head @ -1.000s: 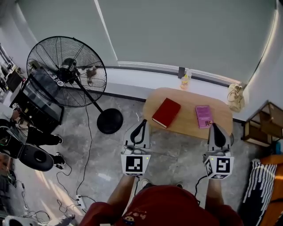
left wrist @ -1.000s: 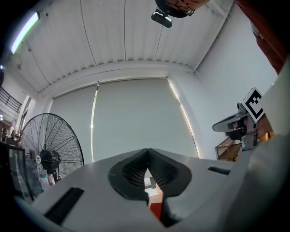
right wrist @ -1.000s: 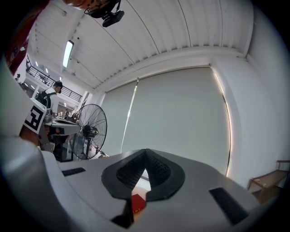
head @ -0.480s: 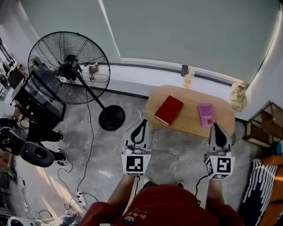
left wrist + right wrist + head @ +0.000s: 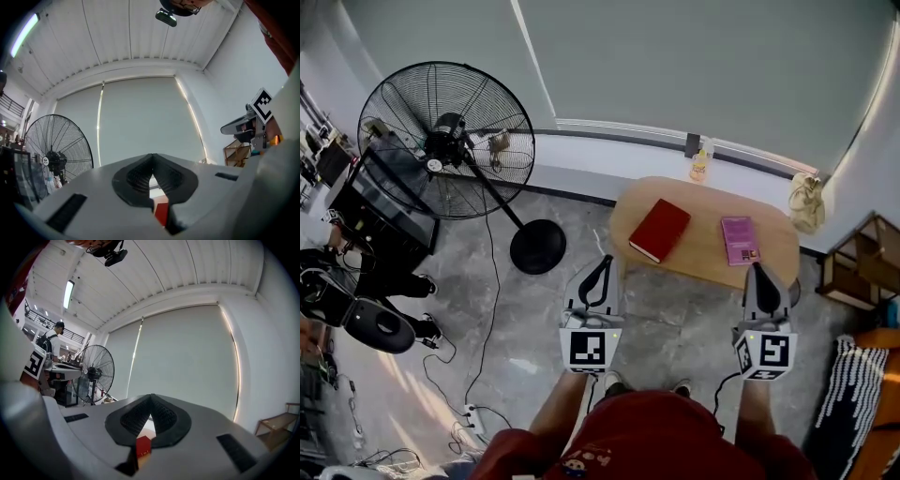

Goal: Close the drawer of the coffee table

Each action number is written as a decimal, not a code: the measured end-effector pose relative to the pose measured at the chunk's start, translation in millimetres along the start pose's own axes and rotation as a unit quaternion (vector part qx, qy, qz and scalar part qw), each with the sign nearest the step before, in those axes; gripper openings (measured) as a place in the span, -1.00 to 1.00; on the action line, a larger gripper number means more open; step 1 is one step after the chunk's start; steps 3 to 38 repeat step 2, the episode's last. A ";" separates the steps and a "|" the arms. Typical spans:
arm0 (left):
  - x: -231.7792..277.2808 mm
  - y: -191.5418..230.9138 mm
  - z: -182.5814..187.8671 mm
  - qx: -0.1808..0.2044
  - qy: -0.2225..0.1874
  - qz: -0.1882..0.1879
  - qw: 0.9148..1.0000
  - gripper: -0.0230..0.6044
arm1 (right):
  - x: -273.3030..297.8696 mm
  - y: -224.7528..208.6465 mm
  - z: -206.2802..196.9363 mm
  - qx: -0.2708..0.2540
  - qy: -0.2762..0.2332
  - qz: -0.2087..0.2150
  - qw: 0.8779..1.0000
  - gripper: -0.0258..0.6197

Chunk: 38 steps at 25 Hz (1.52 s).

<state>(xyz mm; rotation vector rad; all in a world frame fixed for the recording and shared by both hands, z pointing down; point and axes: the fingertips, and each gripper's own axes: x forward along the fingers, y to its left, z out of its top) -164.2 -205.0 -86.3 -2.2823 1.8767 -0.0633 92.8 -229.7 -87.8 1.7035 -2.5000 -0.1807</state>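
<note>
The oval wooden coffee table (image 5: 703, 267) stands by the window wall, with a red book (image 5: 660, 230) and a purple book (image 5: 739, 240) on top. No drawer shows from above. My left gripper (image 5: 602, 259) hovers just short of the table's near left edge, shut and empty. My right gripper (image 5: 758, 268) is at the near right edge, also shut with nothing in it. In the left gripper view the jaws (image 5: 151, 155) meet at the tip, and the red book (image 5: 161, 213) peeks out below them. The right gripper view shows the same closed tip (image 5: 151, 396).
A large standing fan (image 5: 445, 141) with a round base (image 5: 537, 247) is left of the table. A bottle (image 5: 700, 164) sits on the sill, a bag (image 5: 806, 202) and a wooden shelf (image 5: 853, 267) on the right. A seated person (image 5: 356, 314) and floor cables (image 5: 473, 417) lie to the left.
Both grippers stay where they were, still shut. Only the head view has drifted slightly, so the fan and table sit a little differently in the picture.
</note>
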 end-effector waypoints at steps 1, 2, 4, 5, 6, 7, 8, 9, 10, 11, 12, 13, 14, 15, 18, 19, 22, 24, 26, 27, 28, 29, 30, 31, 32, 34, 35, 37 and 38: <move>0.2 -0.4 -0.6 -0.001 0.001 0.000 1.000 -0.90 | 0.2 -0.5 -1.0 0.002 0.001 0.000 1.000 -0.93; 0.4 -0.8 -1.2 -0.002 0.001 0.001 1.000 -0.90 | 0.4 -1.0 -1.9 0.003 0.002 0.000 1.000 -0.93; 0.4 -0.8 -1.2 -0.002 0.001 0.001 1.000 -0.90 | 0.4 -1.0 -1.9 0.003 0.002 0.000 1.000 -0.93; 0.4 -0.8 -1.2 -0.002 0.001 0.001 1.000 -0.90 | 0.4 -1.0 -1.9 0.003 0.002 0.000 1.000 -0.93; 0.4 -0.8 -1.2 -0.002 0.001 0.001 1.000 -0.90 | 0.4 -1.0 -1.9 0.003 0.002 0.000 1.000 -0.93; 0.4 -0.8 -1.2 -0.002 0.001 0.001 1.000 -0.90 | 0.4 -1.0 -1.9 0.003 0.002 0.000 1.000 -0.93; 0.4 -0.8 -1.2 -0.002 0.001 0.001 1.000 -0.90 | 0.4 -1.0 -1.9 0.003 0.002 0.000 1.000 -0.93; 0.4 -0.8 -1.2 -0.002 0.001 0.001 1.000 -0.90 | 0.4 -1.0 -1.9 0.003 0.002 0.000 1.000 -0.93; 0.4 -0.8 -1.2 -0.002 0.001 0.001 1.000 -0.90 | 0.4 -1.0 -1.9 0.003 0.002 0.000 1.000 -0.93; 0.4 -0.8 -1.2 -0.002 0.001 0.001 1.000 -0.90 | 0.4 -1.0 -1.9 0.003 0.002 0.000 1.000 -0.93; 0.4 -0.8 -1.2 -0.002 0.001 0.001 1.000 -0.90 | 0.4 -1.0 -1.9 0.003 0.002 0.000 1.000 -0.93; 0.4 -0.8 -1.2 -0.002 0.001 0.001 1.000 -0.90 | 0.4 -1.0 -1.9 0.003 0.002 0.000 1.000 -0.93; 0.4 -0.8 -1.2 -0.002 0.001 0.001 1.000 -0.90 | 0.4 -1.0 -1.9 0.003 0.002 0.000 1.000 -0.93; 0.4 -0.8 -1.2 -0.002 0.001 0.001 1.000 -0.90 | 0.4 -1.0 -1.9 0.003 0.002 0.000 1.000 -0.93; 0.4 -0.8 -1.2 -0.002 0.001 0.001 1.000 -0.90 | 0.4 -1.0 -1.9 0.003 0.002 0.000 1.000 -0.93; 0.4 -0.8 -1.2 -0.002 0.001 0.001 1.000 -0.90 | 0.4 -1.0 -1.9 0.003 0.002 0.000 1.000 -0.93; 0.4 -0.8 -1.2 -0.002 0.001 0.001 1.000 -0.90 | 0.4 -1.0 -1.9 0.003 0.002 0.000 1.000 -0.93; 0.4 -0.8 -1.2 -0.002 0.001 0.001 1.000 -0.90 | 0.4 -1.0 -1.9 0.003 0.002 0.000 1.000 -0.93; 0.4 -0.8 -1.2 -0.002 0.001 0.001 1.000 -0.90 | 0.4 -1.0 -1.9 0.003 0.002 0.000 1.000 -0.93; 0.4 -0.8 -1.2 -0.002 0.001 0.001 1.000 -0.90 | 0.4 -1.0 -1.9 0.003 0.002 0.000 1.000 -0.93; 0.4 -0.8 -1.2 -0.002 0.001 0.001 1.000 -0.90 | 0.4 -1.0 -1.9 0.003 0.002 0.000 1.000 -0.93; 0.4 -0.8 -1.2 -0.002 0.001 0.001 1.000 -0.90 | 0.4 -1.0 -1.9 0.003 0.002 0.000 1.000 -0.93; 0.4 -0.8 -1.2 -0.002 0.001 0.001 1.000 -0.90 | 0.4 -1.0 -1.9 0.003 0.002 0.000 1.000 -0.93; 0.4 -0.8 -1.2 -0.002 0.001 0.001 1.000 -0.90 | 0.4 -1.0 -1.9 0.003 0.002 0.000 1.000 -0.93; 0.4 -0.8 -1.2 -0.002 0.001 0.001 1.000 -0.90 | 0.4 -1.0 -1.9 0.003 0.002 0.000 1.000 -0.93; 0.4 -0.8 -1.2 -0.002 0.001 0.001 1.000 -0.90 | 0.4 -1.0 -1.9 0.003 0.002 0.000 1.000 -0.93; 0.4 -0.8 -1.2 -0.002 0.001 0.001 1.000 -0.90 | 0.4 -1.0 -1.9 0.003 0.002 0.000 1.000 -0.93; 0.4 -0.8 -1.2 -0.002 0.001 0.001 1.000 -0.90 | 0.4 -1.0 -1.9 0.003 0.002 0.000 1.000 -0.93; 0.4 -0.8 -1.2 -0.002 0.001 0.001 1.000 -0.90 | 0.4 -1.0 -1.9 0.003 0.002 0.000 1.000 -0.93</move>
